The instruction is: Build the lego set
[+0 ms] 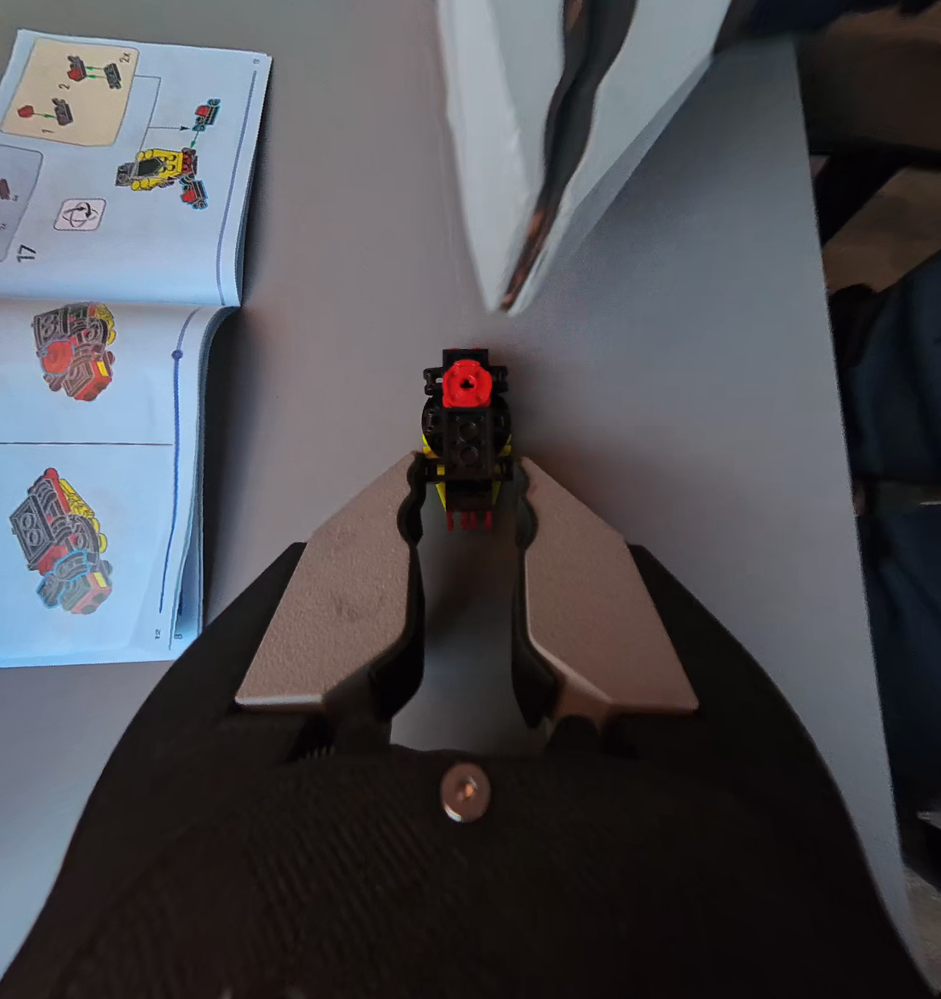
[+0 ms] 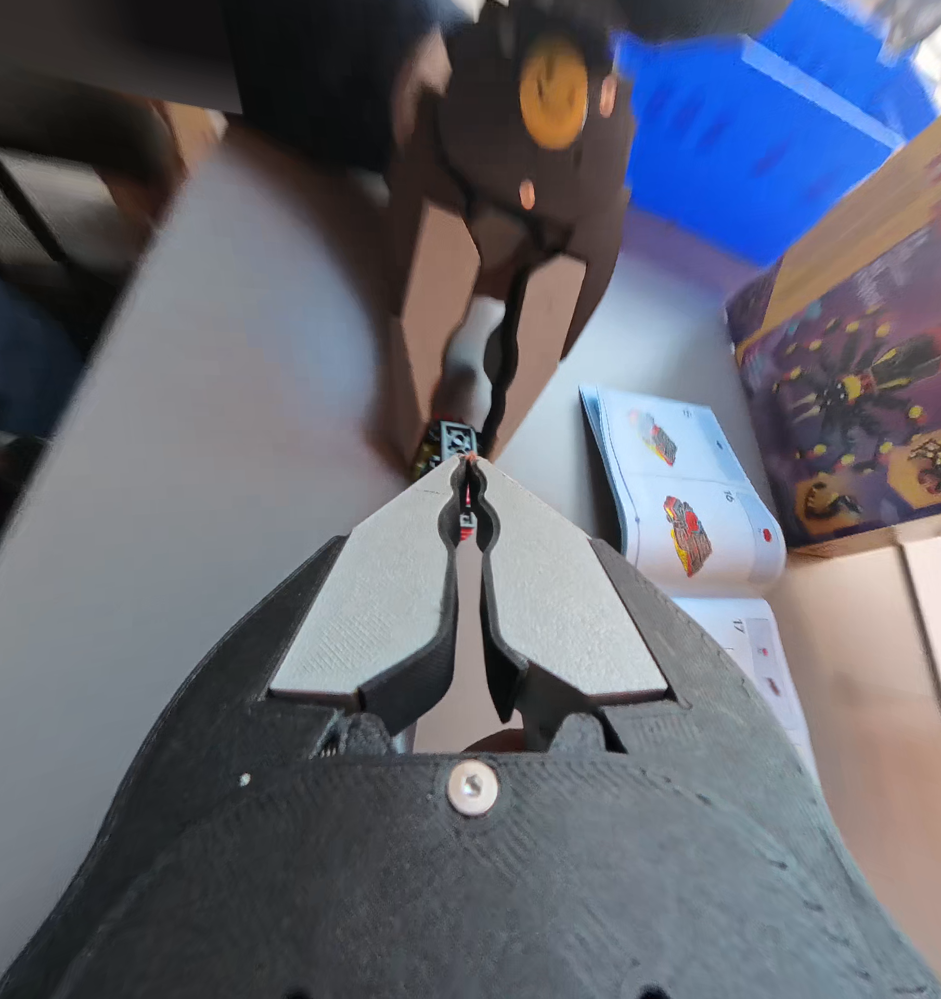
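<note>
So, centre of the left wrist view: the left gripper [image 1: 467,470], grey textured fingers on black ribbed plastic, is clamped narrowly on the black, yellow and red lego build [image 1: 465,427], a red round stud facing out. In the right wrist view, the right gripper [image 2: 469,460] is pinched almost closed on a small red and grey lego piece [image 2: 467,513], tips touching the build. The open instruction booklet [image 1: 95,346] is seen at left on the smooth grey table [image 1: 338,270]; a purple set box [image 2: 857,400] at right.

Model [image 1: 465,427] black, yellow, red; table [image 1: 322,378] grey.
</note>
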A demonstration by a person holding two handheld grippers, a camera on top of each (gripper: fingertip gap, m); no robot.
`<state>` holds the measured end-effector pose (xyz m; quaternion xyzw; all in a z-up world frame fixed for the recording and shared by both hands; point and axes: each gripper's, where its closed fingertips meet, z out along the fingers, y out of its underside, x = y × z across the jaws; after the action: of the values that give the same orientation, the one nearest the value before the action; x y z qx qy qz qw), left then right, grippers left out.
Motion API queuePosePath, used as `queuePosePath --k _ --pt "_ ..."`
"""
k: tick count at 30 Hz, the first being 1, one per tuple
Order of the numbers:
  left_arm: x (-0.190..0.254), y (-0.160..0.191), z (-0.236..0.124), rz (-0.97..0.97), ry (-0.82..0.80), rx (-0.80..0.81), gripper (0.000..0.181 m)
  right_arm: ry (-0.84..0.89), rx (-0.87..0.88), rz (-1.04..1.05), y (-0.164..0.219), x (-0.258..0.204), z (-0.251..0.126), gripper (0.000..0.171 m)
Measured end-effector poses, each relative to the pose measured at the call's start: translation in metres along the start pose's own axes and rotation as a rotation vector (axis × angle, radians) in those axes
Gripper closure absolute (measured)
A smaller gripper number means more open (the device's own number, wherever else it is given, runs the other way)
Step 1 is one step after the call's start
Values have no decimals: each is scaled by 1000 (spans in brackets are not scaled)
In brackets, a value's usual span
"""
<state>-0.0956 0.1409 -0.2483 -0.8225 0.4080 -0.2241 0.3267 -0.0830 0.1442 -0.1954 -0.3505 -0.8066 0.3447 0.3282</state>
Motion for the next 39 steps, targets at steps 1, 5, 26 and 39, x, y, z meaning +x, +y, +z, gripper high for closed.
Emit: queuePosePath --k 1,5,26,39 --pt "1 0 -1 -24 25 9 152 -2 27 14 -1 0 -5 171" --pt "2 -2 -6 -115 106 40 152 36 -20 -2 18 -2 -6 171" --pt "49 -33 -44 -409 684 251 152 189 113 -250 -15 -14 0 101" --pt "57 -34 -44 -417 739 241 152 134 147 -304 -24 -29 8 146"
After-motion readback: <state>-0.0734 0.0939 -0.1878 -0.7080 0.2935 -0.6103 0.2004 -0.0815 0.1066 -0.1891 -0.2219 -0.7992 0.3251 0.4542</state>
